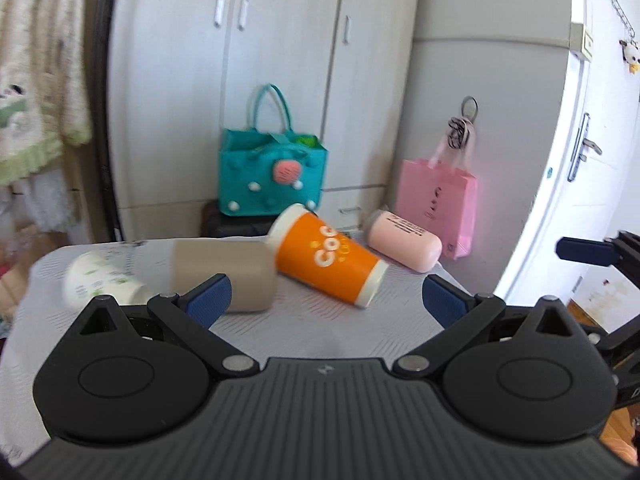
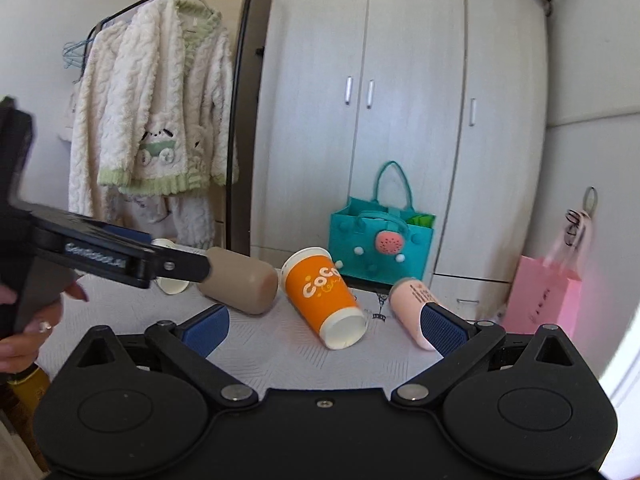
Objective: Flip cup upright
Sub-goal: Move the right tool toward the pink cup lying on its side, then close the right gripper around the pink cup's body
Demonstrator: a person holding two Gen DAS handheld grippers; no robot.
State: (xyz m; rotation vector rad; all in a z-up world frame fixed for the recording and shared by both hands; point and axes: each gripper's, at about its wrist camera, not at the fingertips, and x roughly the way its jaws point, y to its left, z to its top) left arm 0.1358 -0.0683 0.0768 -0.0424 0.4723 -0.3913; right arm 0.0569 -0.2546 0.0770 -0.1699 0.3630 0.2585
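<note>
Several cups lie on their sides on the white table (image 1: 320, 328). An orange "CoCo" cup (image 1: 330, 258) lies in the middle, also in the right wrist view (image 2: 326, 300). A beige cup (image 1: 224, 274) lies to its left (image 2: 242, 284). A white patterned cup (image 1: 100, 280) lies further left (image 2: 170, 276). A pink cup (image 1: 404, 246) lies at the right (image 2: 408, 306). My left gripper (image 1: 326, 300) is open and empty, near the beige and orange cups. My right gripper (image 2: 324, 326) is open and empty, with the orange cup just ahead.
A teal bag (image 1: 272, 172) stands behind the table. A pink bag (image 1: 440, 204) hangs at the right by a white door (image 1: 580, 160). Wardrobes (image 2: 400, 120) stand behind. A rack with a white cardigan (image 2: 156, 120) is at the left.
</note>
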